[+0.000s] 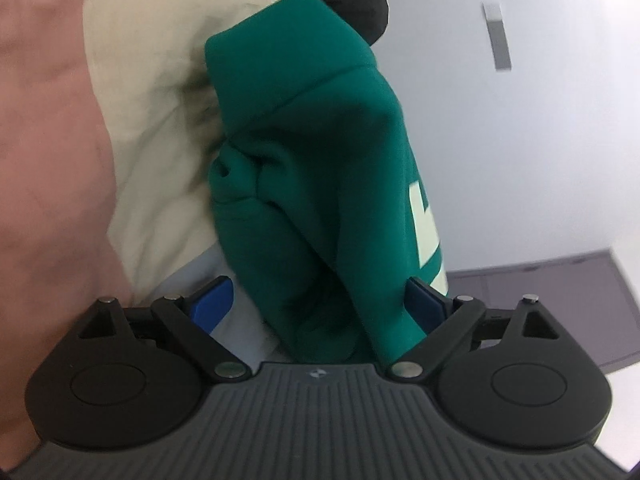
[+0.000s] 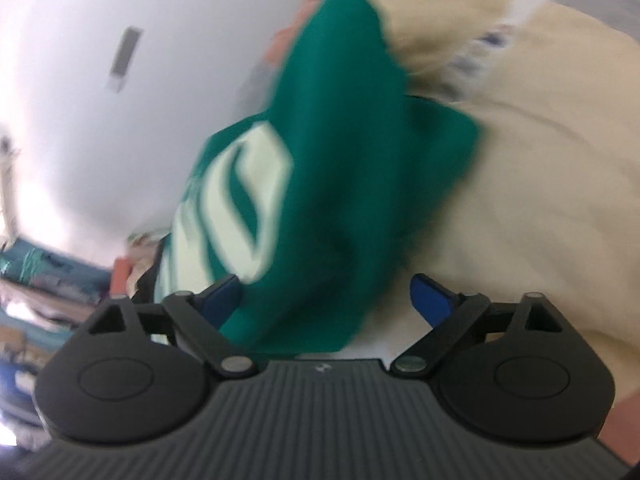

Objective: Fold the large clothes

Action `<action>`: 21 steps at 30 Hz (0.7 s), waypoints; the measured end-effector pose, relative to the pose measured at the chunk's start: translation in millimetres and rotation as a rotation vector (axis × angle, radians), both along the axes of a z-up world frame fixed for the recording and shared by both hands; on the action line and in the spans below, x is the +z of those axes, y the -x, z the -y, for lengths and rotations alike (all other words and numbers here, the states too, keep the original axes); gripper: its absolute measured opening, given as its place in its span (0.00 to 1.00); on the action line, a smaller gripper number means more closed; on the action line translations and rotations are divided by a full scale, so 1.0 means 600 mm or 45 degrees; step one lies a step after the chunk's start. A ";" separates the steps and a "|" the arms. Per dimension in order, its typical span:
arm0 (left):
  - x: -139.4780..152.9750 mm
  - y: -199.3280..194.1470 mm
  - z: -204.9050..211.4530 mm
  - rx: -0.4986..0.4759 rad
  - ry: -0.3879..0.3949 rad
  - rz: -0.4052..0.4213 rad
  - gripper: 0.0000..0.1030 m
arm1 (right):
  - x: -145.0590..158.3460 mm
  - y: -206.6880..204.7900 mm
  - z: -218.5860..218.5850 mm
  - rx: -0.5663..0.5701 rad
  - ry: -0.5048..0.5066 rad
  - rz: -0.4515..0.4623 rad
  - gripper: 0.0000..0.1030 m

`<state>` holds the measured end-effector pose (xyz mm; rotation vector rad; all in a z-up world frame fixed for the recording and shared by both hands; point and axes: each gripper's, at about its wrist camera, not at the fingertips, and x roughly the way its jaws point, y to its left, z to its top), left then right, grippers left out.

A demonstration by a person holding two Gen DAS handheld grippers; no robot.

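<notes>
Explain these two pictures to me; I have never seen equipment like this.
There is no robot: a person holds one set of tongs in each hand, with a camera on each looking along its blue fingers. One picture is from the left tongs, the other, blurred by motion, from the right tongs. Both sets stand wide open, with a green sweatshirt with pale lettering bunched between the fingers. Behind it lie cream fabric and pink fabric. Whether either set grips it, I cannot tell.

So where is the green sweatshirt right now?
The green sweatshirt fills the middle of both wrist views, bunched between each set of open blue-tipped tongs, with the cream fabric behind it and a white wall on the other side.
</notes>
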<state>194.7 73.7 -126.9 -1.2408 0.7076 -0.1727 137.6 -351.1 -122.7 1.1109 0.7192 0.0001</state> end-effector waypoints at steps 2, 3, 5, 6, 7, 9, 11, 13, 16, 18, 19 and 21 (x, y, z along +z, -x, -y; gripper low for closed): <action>-0.009 0.000 -0.004 0.045 0.046 0.013 0.92 | -0.013 -0.001 0.011 -0.036 -0.082 0.015 0.91; -0.013 0.001 -0.007 0.071 0.063 0.016 0.92 | -0.016 -0.004 0.014 -0.056 -0.092 0.024 0.91; -0.022 0.004 -0.012 0.104 0.103 0.032 0.92 | -0.026 -0.019 0.021 -0.085 -0.111 0.043 0.92; -0.024 0.005 -0.013 0.118 0.113 0.036 0.92 | -0.031 -0.029 0.025 -0.099 -0.122 0.053 0.92; -0.027 0.006 -0.015 0.138 0.120 0.035 0.92 | -0.036 -0.038 0.028 -0.111 -0.125 0.059 0.92; -0.032 0.007 -0.021 0.173 0.150 0.038 0.92 | -0.042 -0.062 0.028 -0.112 -0.133 0.076 1.00; -0.035 0.004 -0.023 0.184 0.170 0.043 0.92 | -0.039 -0.083 0.023 -0.106 -0.102 0.089 1.00; -0.034 0.006 -0.024 0.194 0.177 0.042 0.92 | -0.039 -0.096 0.023 -0.102 -0.123 0.130 1.00; -0.031 0.005 -0.017 0.205 0.161 0.028 0.94 | -0.040 -0.108 0.027 -0.096 -0.187 0.216 1.00; -0.035 0.007 -0.016 0.214 0.162 0.017 0.96 | -0.033 -0.107 0.026 -0.069 -0.188 0.270 1.00; -0.034 0.006 -0.015 0.214 0.151 0.003 0.96 | -0.031 -0.105 0.027 -0.058 -0.199 0.295 1.00; -0.030 0.001 -0.011 0.210 0.118 -0.033 0.96 | -0.027 -0.107 0.026 -0.050 -0.208 0.307 1.00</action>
